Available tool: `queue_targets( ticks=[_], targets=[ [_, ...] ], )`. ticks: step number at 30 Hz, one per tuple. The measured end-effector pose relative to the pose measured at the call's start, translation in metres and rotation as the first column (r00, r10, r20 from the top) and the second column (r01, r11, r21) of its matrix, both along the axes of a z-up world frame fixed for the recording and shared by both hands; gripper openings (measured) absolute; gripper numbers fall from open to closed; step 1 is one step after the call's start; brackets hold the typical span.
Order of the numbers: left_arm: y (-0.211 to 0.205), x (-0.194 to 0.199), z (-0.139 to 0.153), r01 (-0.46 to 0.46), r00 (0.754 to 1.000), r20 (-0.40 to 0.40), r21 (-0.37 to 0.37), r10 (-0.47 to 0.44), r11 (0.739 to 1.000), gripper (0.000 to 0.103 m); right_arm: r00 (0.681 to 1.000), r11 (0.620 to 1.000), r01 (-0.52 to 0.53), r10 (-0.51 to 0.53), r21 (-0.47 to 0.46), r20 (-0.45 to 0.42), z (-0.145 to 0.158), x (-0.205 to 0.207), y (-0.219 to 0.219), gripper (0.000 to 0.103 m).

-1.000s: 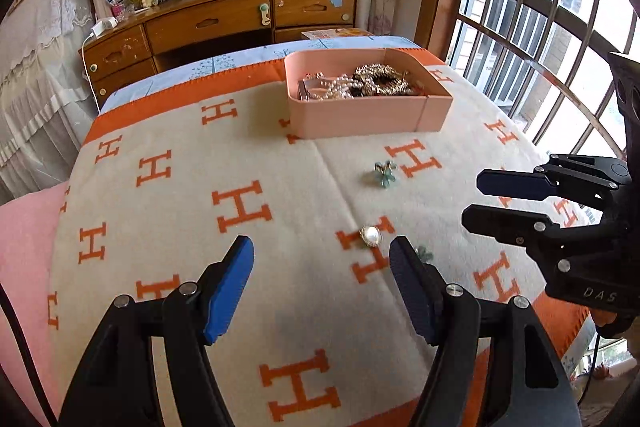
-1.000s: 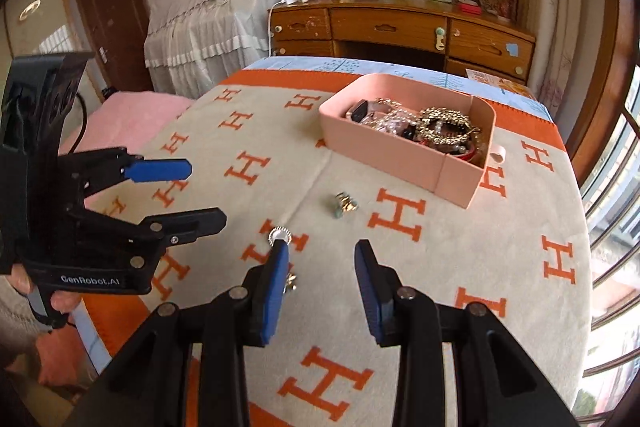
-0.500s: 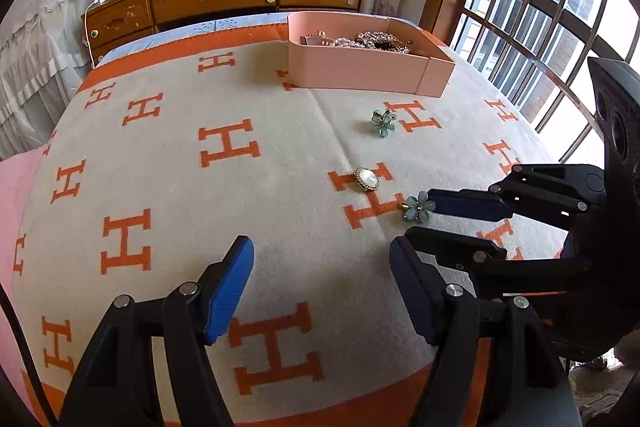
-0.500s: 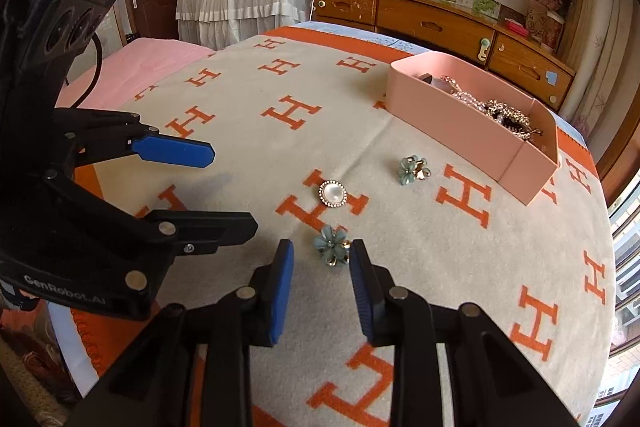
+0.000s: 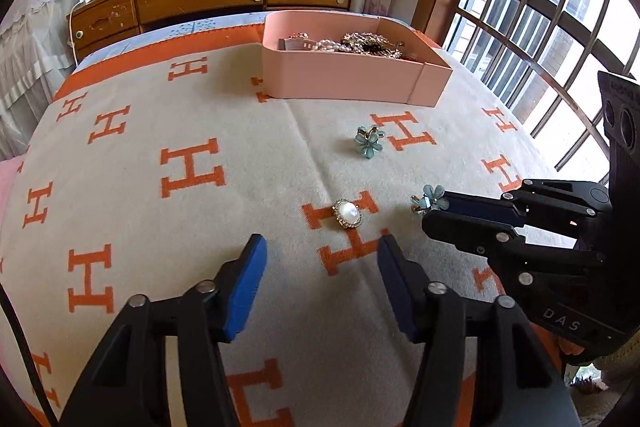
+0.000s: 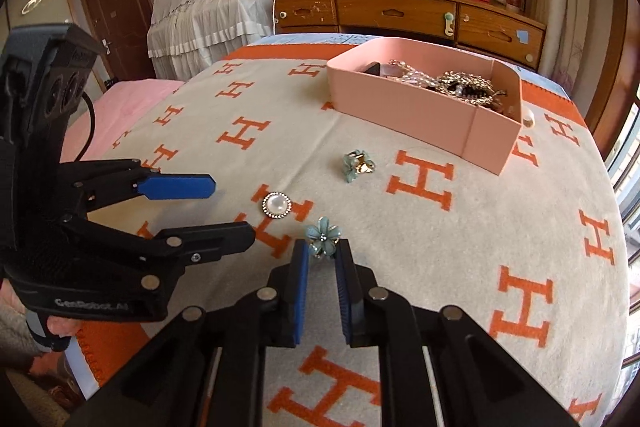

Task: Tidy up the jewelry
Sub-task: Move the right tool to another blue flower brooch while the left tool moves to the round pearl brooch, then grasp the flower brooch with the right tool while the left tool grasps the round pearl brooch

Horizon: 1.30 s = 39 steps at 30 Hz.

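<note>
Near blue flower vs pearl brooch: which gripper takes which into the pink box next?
Right gripper: jaws closing on the near blue flower at its tips. Left gripper, also closing, lines up with the pearl brooch, not yet between its pads. Pink box beyond.

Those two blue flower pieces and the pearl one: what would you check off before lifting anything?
1. Near blue flower earring between the right gripper fingers, which are closing: ok.
2. Grip firm on it: cannot tell.
3. Pearl brooch ahead of the left gripper, fingers closing, not yet around it: not ok.
4. Far blue flower earring lying clear of both: ok.
5. Pink box open on top: ok.
</note>
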<state>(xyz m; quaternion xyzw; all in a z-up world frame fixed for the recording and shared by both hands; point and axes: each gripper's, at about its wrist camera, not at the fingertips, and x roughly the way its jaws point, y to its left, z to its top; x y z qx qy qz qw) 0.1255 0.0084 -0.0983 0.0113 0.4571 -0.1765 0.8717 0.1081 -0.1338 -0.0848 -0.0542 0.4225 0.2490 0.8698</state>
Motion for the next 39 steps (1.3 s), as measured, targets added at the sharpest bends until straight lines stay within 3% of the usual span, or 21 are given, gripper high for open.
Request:
queue_targets(
  ticks=[6, 11, 18, 20, 22, 25, 28, 33, 39],
  targets=[
    [-0.01, 0.015, -0.001, 0.12, 0.992, 0.021, 0.05, -0.122, 0.991, 0.04, 1.0, 0.999, 0.017, -0.017, 0.045, -0.008, 0.002, -0.003, -0.013, 0.013],
    [-0.015, 0.019, -0.001, 0.24, 0.968, 0.04, 0.109, -0.246, 0.965, 0.037, 1.0, 0.998, 0.018, -0.017, 0.061, -0.016, 0.002, -0.003, -0.017, 0.013],
    [-0.024, 0.018, 0.003, 0.371, 0.918, 0.073, 0.186, -0.389, 0.91, 0.036, 0.999, 0.995, 0.025, -0.021, 0.094, -0.046, -0.001, 0.003, -0.023, 0.013],
    [-0.026, 0.015, 0.003, 0.411, 0.896, 0.086, 0.212, -0.435, 0.887, 0.031, 0.998, 0.995, 0.027, -0.022, 0.1, -0.052, -0.002, 0.004, -0.023, 0.013],
    [-0.03, 0.012, 0.004, 0.458, 0.87, 0.087, 0.224, -0.486, 0.86, 0.018, 0.998, 0.994, 0.031, -0.025, 0.105, -0.056, -0.002, 0.005, -0.024, 0.013],
    [-0.032, 0.009, 0.005, 0.494, 0.846, 0.087, 0.242, -0.526, 0.835, 0.017, 0.998, 0.993, 0.039, -0.032, 0.11, -0.063, -0.003, 0.006, -0.027, 0.013],
    [-0.029, 0.012, 0.005, 0.499, 0.848, 0.076, 0.214, -0.524, 0.84, 0.017, 0.997, 0.993, 0.046, -0.039, 0.112, -0.063, -0.003, 0.007, -0.028, 0.013],
    [-0.024, 0.018, 0.007, 0.457, 0.876, 0.082, 0.177, -0.476, 0.872, 0.017, 0.999, 0.994, 0.042, -0.039, 0.103, -0.031, 0.003, 0.004, -0.026, 0.013],
    [-0.019, 0.032, 0.035, 0.386, 0.902, 0.145, 0.153, -0.407, 0.91, 0.017, 0.999, 0.992, 0.047, -0.049, 0.117, 0.017, 0.027, 0.016, -0.027, 0.013]
  ],
)
